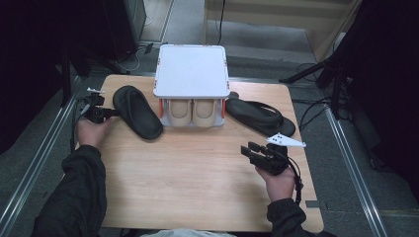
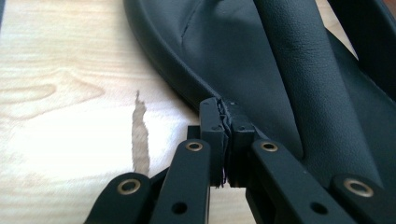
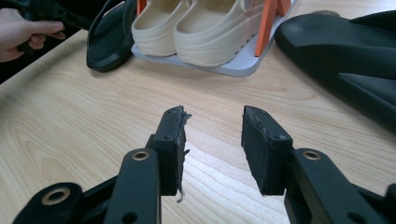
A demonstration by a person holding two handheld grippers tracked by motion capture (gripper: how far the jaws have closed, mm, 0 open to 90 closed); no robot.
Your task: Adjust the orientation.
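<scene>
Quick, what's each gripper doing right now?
Left gripper: shut on the rim of the black slipper.
Right gripper: open, holding nothing, above the table.

Inspector: Describe the work surface.

Onlooker: A light wooden table [image 1: 197, 187] with rounded corners and visible grain; one darker streak marks the wood.

Inspector: And the floor?

Onlooker: Grey carpet [image 1: 341, 163] all around the table. Metal rails [image 1: 353, 168] run along it on either side, angled toward the far end.

Inspector: Anything beyond the table?

Onlooker: A pale wooden panel [image 1: 281, 19] stands at the far end, light brown. Black stand legs [image 1: 316, 71] rest on the carpet at the far right, with thin cables [image 1: 309, 106] trailing near them.

Inspector: The sides?

Onlooker: Both are dark, black drapes or equipment; I cannot tell which.

Inspector: Lighting?

Onlooker: Even, from overhead. The tabletop is bright, the edges of the room dim.
</scene>
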